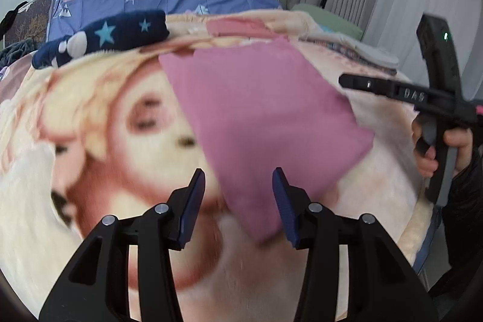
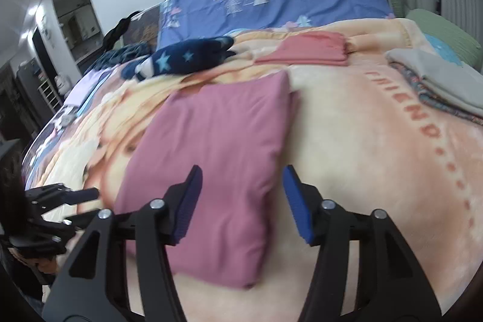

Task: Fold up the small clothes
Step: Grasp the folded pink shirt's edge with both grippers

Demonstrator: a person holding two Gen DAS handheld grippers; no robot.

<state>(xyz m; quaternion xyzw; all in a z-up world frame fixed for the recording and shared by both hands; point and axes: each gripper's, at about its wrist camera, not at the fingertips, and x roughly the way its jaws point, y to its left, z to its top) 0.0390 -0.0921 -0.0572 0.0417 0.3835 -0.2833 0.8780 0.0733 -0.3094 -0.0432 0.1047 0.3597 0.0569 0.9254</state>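
Folded garment (image 2: pixel 211 171) lies on the blanket (image 2: pixel 362 186), star-patterned garment (image 2: pixel 187 58) behind it, a second folded piece (image 2: pixel 305 50) beyond, stacked folded clothes (image 2: pixel 437 80) at right.

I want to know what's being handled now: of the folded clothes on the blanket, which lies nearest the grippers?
The mauve-pink folded cloth, lying right under both open grippers. The salmon one, the grey-topped stack and the navy star piece lie farther back.

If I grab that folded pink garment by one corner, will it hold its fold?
Probably not: the folded pink garment looks soft and puffy, so layers would likely droop open. It seems light. On the fleece blanket, pushing it may bunch it rather than slide it.
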